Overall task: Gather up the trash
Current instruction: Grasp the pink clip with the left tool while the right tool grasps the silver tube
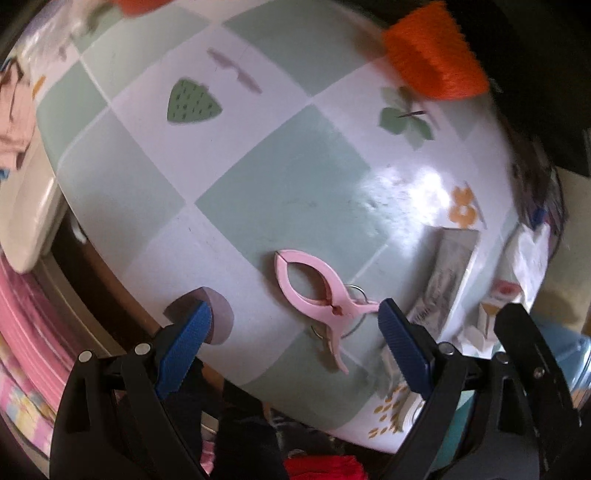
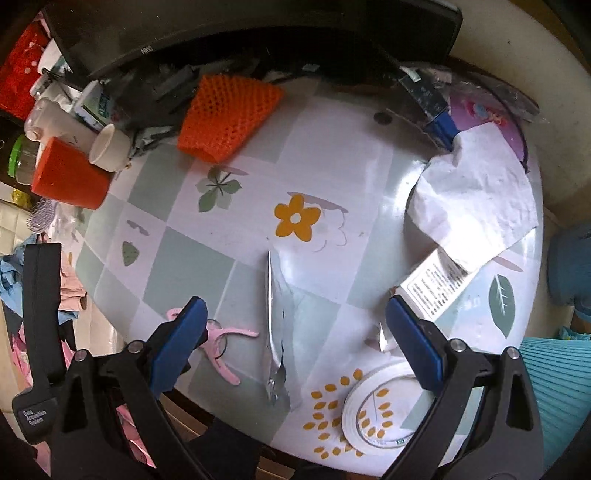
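A silver foil wrapper (image 2: 277,325) lies on the round table (image 2: 207,258), between my right gripper's open fingers. It shows in the left wrist view (image 1: 445,273) too. A crumpled white tissue (image 2: 476,192) lies at the right, over a white printed box (image 2: 436,284). An orange foam net (image 2: 229,118) lies at the back and shows in the left wrist view (image 1: 436,55). My right gripper (image 2: 291,328) is open and empty above the wrapper. My left gripper (image 1: 293,325) is open and empty over a pink clothes peg (image 1: 317,291).
A roll of white tape (image 2: 380,406) lies at the near edge. An orange cup (image 2: 70,173), a white cup (image 2: 109,147) and bottles stand at the back left. A black monitor (image 2: 221,29) stands behind. The peg also shows in the right wrist view (image 2: 221,347).
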Available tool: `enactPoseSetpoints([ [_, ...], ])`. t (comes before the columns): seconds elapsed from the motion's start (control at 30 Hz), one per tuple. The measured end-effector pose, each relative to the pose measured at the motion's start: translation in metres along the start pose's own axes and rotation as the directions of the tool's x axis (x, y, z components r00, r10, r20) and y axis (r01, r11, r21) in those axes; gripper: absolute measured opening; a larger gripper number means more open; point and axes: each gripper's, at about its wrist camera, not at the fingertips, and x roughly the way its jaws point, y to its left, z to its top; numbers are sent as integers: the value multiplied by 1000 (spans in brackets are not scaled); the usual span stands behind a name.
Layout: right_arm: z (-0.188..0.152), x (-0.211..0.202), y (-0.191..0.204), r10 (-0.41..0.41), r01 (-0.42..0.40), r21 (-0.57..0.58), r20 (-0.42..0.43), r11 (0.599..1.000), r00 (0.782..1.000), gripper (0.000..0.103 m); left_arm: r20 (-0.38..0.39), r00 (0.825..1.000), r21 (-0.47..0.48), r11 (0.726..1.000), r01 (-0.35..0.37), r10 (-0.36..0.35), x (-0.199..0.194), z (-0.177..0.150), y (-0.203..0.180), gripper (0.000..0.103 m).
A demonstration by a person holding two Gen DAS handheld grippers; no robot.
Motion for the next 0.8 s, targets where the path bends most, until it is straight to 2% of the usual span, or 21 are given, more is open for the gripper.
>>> enactPoseSetpoints([
  [0.1, 3, 10, 0, 6, -6, 2, -13, 1000, 1000, 94, -7, 1000, -29, 1000, -10, 10, 8, 1, 4, 88],
  [0.17, 6, 16, -1, 14, -13, 15, -22, 1000, 1000, 88, 3, 1000, -32, 999, -27, 27, 8, 1, 3, 87],
  [0.23, 9, 21, -2, 3, -2, 11, -33, 1000, 999, 78, 3, 999, -25, 999, -37, 38, 9, 0, 1, 87],
  [0.47, 8, 41, 5, -11, 11, -5, -69, 1000, 998, 75, -3, 998, 52, 997, -61, 61, 8, -3, -10, 82],
  [0.53, 9, 47, 8, -23, 22, -21, -76, 1000, 997, 74, -9, 997, 72, 995, -75, 76, 8, -2, -15, 76],
  [0.57, 9, 50, 11, -34, 31, -41, -78, 999, 996, 73, -12, 996, 80, 993, -91, 92, 7, 3, -20, 69],
  [0.63, 10, 57, 13, -41, 36, -57, -91, 998, 995, 65, -10, 996, 100, 991, -85, 86, 7, 4, -18, 63],
  [0.7, 9, 60, 16, -67, 60, -83, -86, 995, 994, 56, -4, 997, 128, 989, -70, 71, 3, 2, -22, 50],
  [0.73, 9, 61, 20, -92, 83, -111, -75, 990, 993, 49, -4, 998, 137, 989, -58, 59, 1, 2, -24, 45],
  [0.77, 8, 61, 22, -112, 103, -130, -64, 986, 992, 45, -4, 998, 146, 988, -53, 55, 0, 2, -27, 42],
  [0.8, 8, 61, 22, -122, 113, -134, -56, 985, 991, 37, -3, 998, 144, 988, -54, 55, 0, 3, -28, 41],
])
